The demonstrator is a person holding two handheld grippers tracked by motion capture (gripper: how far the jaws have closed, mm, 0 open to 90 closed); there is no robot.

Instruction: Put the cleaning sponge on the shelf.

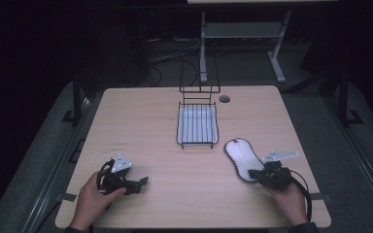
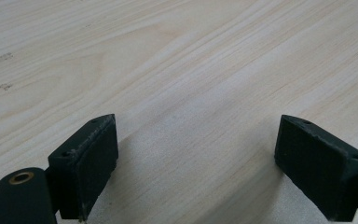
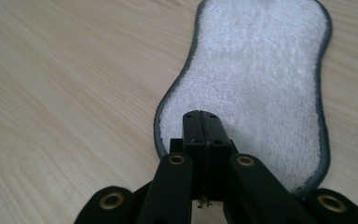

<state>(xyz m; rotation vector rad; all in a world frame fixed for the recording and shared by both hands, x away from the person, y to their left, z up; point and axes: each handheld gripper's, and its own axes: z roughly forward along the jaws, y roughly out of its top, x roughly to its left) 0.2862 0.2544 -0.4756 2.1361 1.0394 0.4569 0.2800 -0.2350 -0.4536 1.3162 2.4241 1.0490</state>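
While the wooden table (image 1: 165, 145) is slick and the white microfibre pad (image 1: 243, 159) lies flat on it to the right of the wire dish rack (image 1: 197, 125), the likeliest slip is the pad bunching or sliding away, since the right gripper (image 3: 201, 122) rests over its near end with jaws pressed together, seemingly gripping nothing; the left gripper (image 1: 137, 184) sits released and empty above bare wood

Matt pale wood-grain table (image 1: 150, 121) — fluffy white cloth pad (image 3: 261, 70), grey-edged — black wire rack (image 1: 197, 124).
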